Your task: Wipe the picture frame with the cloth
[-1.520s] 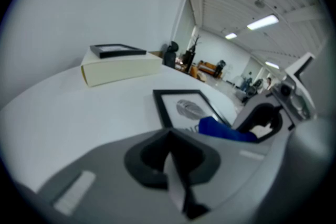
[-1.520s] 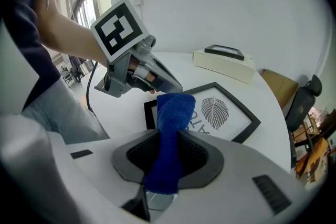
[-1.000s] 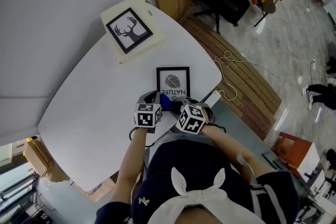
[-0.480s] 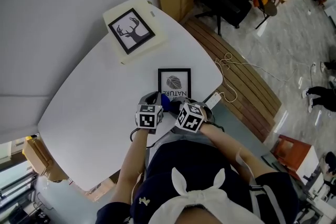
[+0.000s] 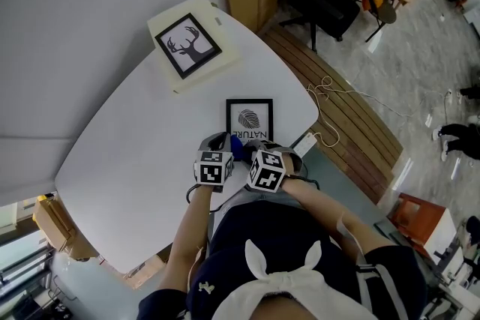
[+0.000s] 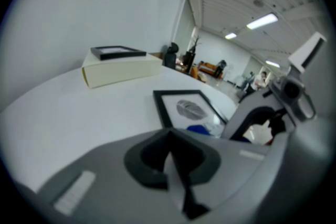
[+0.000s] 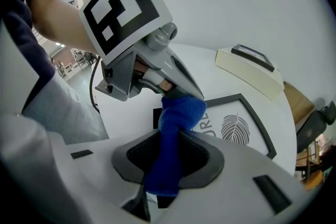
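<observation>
Your right claw (image 7: 169,160) squeezed the soft blue cloth (image 7: 178,118). Your left claw (image 6: 173,157) was pinched together with nothing in it. The black picture frame with the leaf print (image 5: 249,118) lay flat on the round white counter (image 5: 127,146), just past both claws at 12 o'clock, with its long side running 12 to 6. The cloth was right by its near edge. The counter's edge was close at 3 o'clock. There was more room toward 9.

head view: pretty high up, pointing steeply down at whole tabletop (image 5: 135,131) | left gripper view: low, close, skimming across toward picture frame (image 6: 189,107) | right gripper view: close, tilted down | shared by all three: that frame
</observation>
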A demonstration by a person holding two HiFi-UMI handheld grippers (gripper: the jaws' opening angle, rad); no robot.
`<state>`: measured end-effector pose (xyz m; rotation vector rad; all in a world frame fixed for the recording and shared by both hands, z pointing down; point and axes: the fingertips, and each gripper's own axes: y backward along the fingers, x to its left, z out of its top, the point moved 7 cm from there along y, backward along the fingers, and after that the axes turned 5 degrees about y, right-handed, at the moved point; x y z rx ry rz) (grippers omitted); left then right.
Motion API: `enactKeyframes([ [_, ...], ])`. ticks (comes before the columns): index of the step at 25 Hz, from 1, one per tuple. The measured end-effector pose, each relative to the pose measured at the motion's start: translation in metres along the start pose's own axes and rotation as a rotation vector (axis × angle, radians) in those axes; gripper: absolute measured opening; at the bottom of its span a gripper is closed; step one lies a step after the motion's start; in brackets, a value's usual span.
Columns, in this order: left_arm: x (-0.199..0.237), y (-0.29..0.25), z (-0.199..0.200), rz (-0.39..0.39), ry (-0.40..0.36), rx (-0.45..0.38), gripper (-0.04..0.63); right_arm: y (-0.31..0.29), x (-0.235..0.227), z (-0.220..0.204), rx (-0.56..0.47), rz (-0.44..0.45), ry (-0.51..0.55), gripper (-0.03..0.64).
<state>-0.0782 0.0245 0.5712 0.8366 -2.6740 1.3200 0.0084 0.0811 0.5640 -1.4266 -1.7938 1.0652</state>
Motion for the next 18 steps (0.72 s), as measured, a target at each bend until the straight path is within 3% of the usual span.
enactKeyframes([
  [18,0.0024,0.0009,-0.0021,-0.005,0.004,-0.016,0.005,-0.0050,-0.0009,0.0066,0.069,0.035,0.026,0.084],
])
